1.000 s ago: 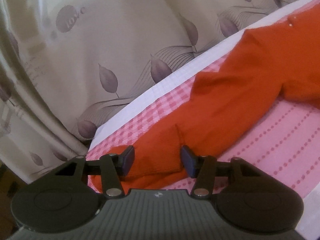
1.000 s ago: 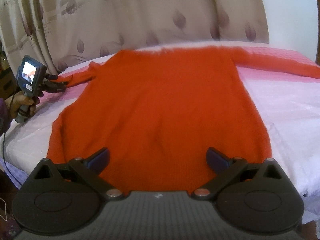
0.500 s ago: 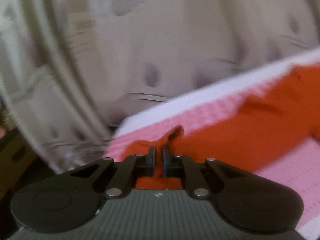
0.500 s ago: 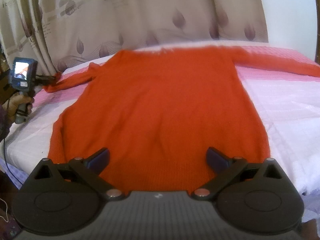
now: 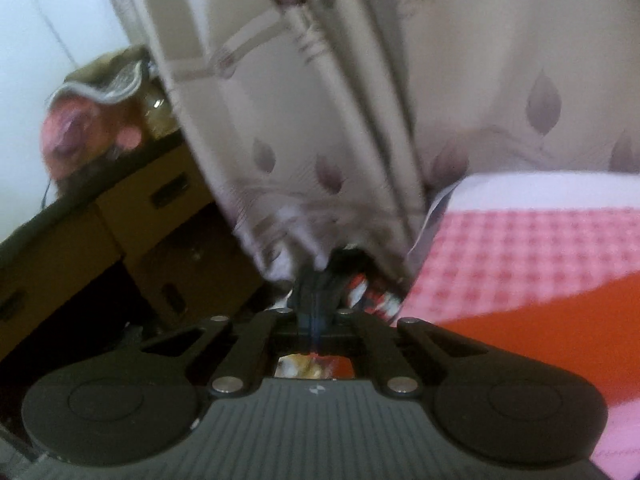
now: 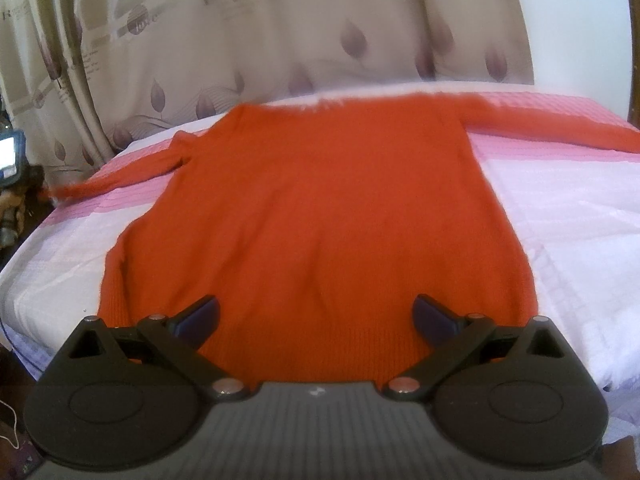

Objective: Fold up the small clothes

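Only the curtain (image 6: 240,40) carries print. In the upper left of the right wrist view, a round grey motif on it bears the word "love" in small script. Larger dark letters higher up near the top centre and small lines of print at the far left are too blurred to read. The left wrist view shows no legible text.
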Demonstrator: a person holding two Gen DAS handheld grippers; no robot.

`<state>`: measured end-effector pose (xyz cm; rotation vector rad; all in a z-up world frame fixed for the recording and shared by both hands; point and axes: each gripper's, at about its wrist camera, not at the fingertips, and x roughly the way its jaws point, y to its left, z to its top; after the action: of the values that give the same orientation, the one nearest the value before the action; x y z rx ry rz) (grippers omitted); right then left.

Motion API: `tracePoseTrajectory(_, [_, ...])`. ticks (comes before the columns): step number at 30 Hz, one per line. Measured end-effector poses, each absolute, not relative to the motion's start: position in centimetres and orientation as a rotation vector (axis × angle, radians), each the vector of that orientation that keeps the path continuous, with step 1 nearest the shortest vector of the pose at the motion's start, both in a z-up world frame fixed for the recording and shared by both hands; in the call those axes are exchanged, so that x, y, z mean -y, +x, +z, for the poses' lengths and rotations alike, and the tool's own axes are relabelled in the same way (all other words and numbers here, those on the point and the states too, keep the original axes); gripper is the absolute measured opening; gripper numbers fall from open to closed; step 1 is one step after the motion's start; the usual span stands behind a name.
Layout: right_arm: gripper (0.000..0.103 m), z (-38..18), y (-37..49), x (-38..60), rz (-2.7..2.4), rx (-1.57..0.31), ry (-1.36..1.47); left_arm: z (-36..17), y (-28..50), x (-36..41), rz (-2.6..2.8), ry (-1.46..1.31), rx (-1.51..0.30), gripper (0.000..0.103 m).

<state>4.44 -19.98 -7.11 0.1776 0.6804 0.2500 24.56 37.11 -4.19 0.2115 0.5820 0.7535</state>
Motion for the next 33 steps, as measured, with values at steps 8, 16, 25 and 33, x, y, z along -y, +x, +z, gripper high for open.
tracePoseTrajectory(8, [0.103, -6.3, 4.1, 21.8, 0.239, -0.640, 0.245, -4.1, 21.4, -35.4, 0.804, 0.211, -0.526, 0.064])
tracePoseTrajectory(16, [0.103, -5.1, 4.2, 31.4, 0.092, -0.486, 0.511, -1.2, 16.9, -22.3, 0.459, 0.248, -0.387, 0.097])
tracePoseTrajectory(25, [0.103, -6.3, 8.8, 47.7, -0.035, -0.394, 0.844, -5.0, 17.4, -12.3, 0.163, 0.095, -0.474, 0.103])
tracePoseTrajectory(33, [0.095, -9.0, 16.9, 60.2, -0.186, -0.382, 1.042, -6.9, 19.2, -14.9, 0.277, -0.050, -0.580, 0.103])
